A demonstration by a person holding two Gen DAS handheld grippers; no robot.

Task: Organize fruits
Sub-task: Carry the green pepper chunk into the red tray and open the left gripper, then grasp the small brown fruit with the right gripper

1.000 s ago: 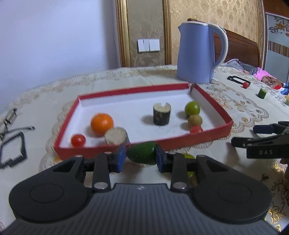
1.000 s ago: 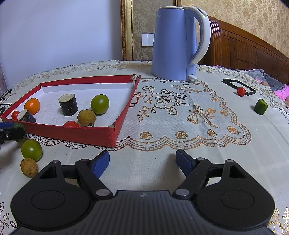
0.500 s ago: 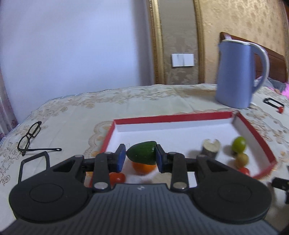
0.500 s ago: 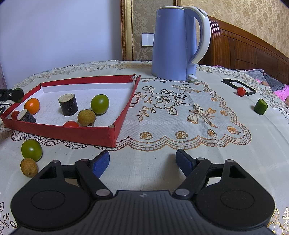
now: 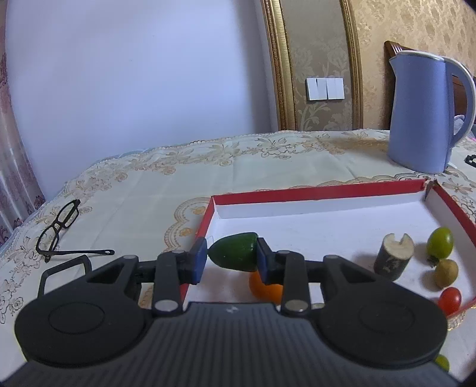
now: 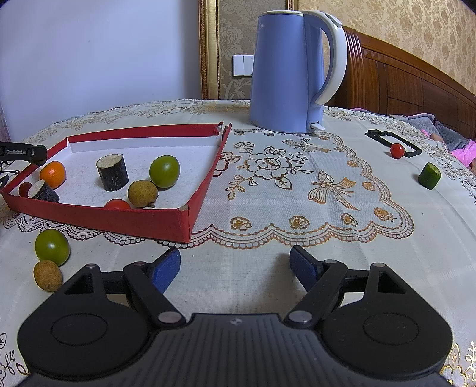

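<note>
lace tablecloth [image 6: 297, 208] (floral), gold damask wallpaper [image 6: 401, 26].

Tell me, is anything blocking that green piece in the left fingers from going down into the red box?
Partly. The green piece is already over the red box, but an orange lies right below it. The white floor further in is bare.
</note>
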